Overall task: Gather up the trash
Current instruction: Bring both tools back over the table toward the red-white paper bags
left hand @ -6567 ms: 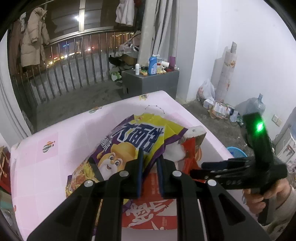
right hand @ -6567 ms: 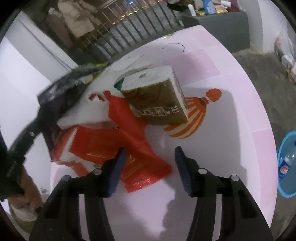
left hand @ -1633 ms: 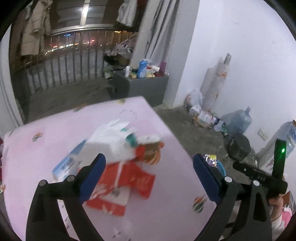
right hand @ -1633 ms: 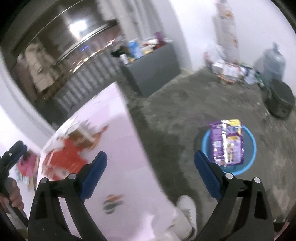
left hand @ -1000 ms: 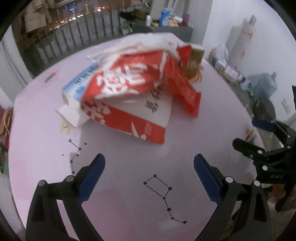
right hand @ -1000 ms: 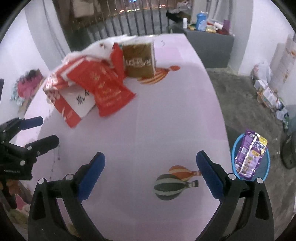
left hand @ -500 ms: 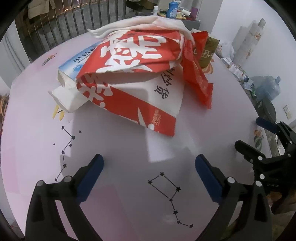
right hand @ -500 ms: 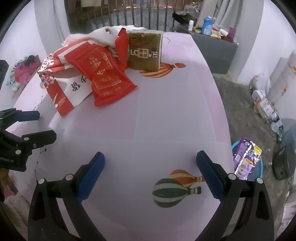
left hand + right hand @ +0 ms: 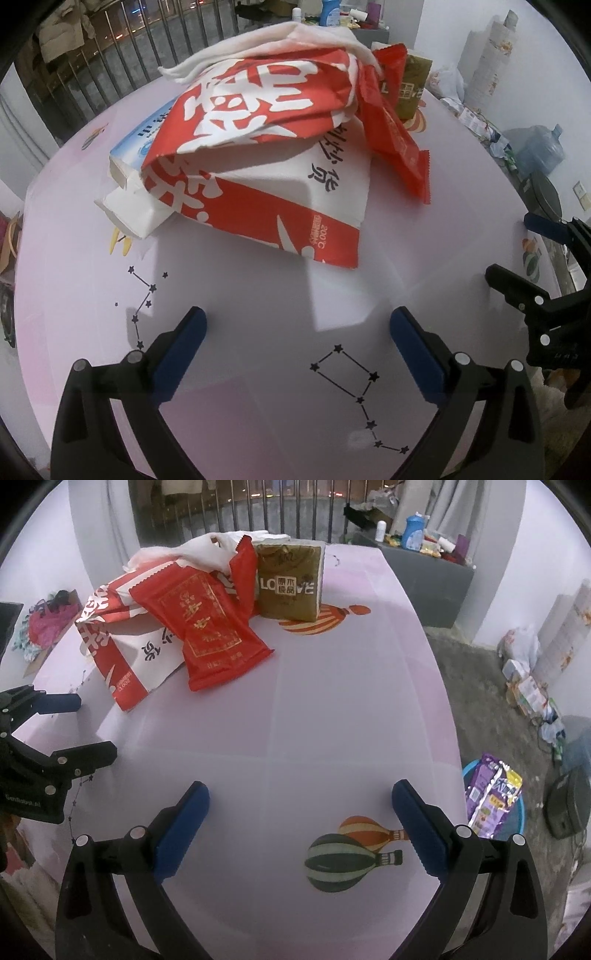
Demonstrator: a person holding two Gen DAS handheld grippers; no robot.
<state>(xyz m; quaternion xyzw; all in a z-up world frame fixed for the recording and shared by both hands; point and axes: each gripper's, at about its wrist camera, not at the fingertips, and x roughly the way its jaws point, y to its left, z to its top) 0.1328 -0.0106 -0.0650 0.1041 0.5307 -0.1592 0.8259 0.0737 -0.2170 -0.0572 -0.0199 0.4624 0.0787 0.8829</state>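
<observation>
One piece of trash is already dealt with: the purple and yellow snack bag (image 9: 493, 797) that lay on top of the pile a few seconds ago now sits in the round blue plastic basin (image 9: 517, 821) on the floor beside the table. Since then both tools have swung back over the pink balloon-print tablecloth (image 9: 351, 701) — the left gripper (image 9: 297, 341) and the right gripper (image 9: 301, 814) each hang above bare cloth with jaws spread wide, holding nothing.

What remains is heaped at the far end: a large red and white paper bag (image 9: 258, 147) lying over a blue and white carton (image 9: 147, 136), a glossy red foil packet (image 9: 207, 624) draped across it, a brown tissue pack (image 9: 290, 581) standing just behind, and what looks like a white plastic bag (image 9: 258, 44) on top, though its far side is hidden.

So the job is barely begun. The left tool is lined up on the paper bag's near edge, likely the next pick.
</observation>
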